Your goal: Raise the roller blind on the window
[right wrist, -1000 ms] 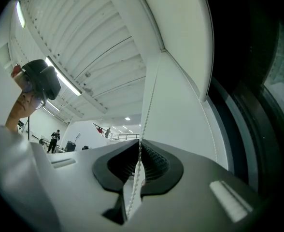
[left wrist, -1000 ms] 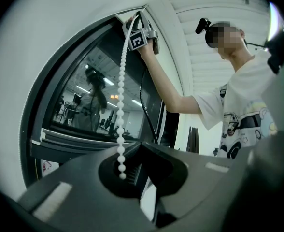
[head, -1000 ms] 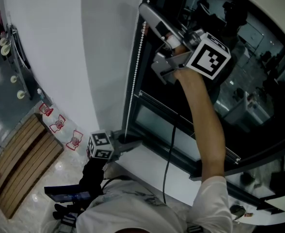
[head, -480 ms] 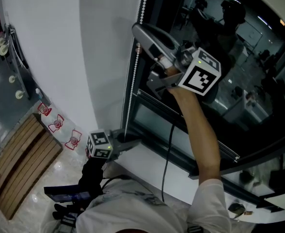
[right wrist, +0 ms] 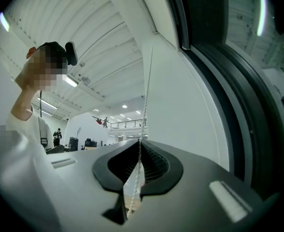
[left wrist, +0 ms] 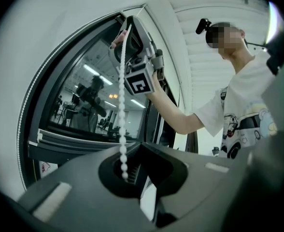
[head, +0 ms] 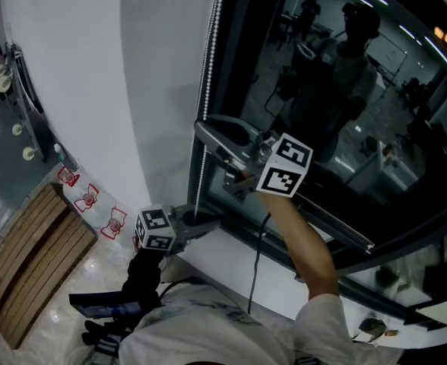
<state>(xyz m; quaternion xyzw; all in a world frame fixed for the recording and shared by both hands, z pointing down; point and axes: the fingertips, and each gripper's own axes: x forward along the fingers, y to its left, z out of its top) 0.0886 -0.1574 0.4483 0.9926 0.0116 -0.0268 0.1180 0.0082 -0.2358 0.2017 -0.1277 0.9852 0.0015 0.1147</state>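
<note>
Grips the bead chain (left wrist: 121,95) in the closed right gripper (right wrist: 140,143), left of the window (head: 345,90); pinches it lower, nearer, in the closed left gripper (left wrist: 141,143) at the sill (head: 231,263).

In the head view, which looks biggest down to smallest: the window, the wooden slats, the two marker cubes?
1. Window
2. Wooden slats
3. Then the cubes. Right cube looks bigger than left cube, but it's nearer the camera, so I can't rank them.

The bead chain (head: 210,67) runs off the top edge of the head view. At lower centre of the left gripper view, its lower end vanishes inside my left gripper (left wrist: 141,145).
</note>
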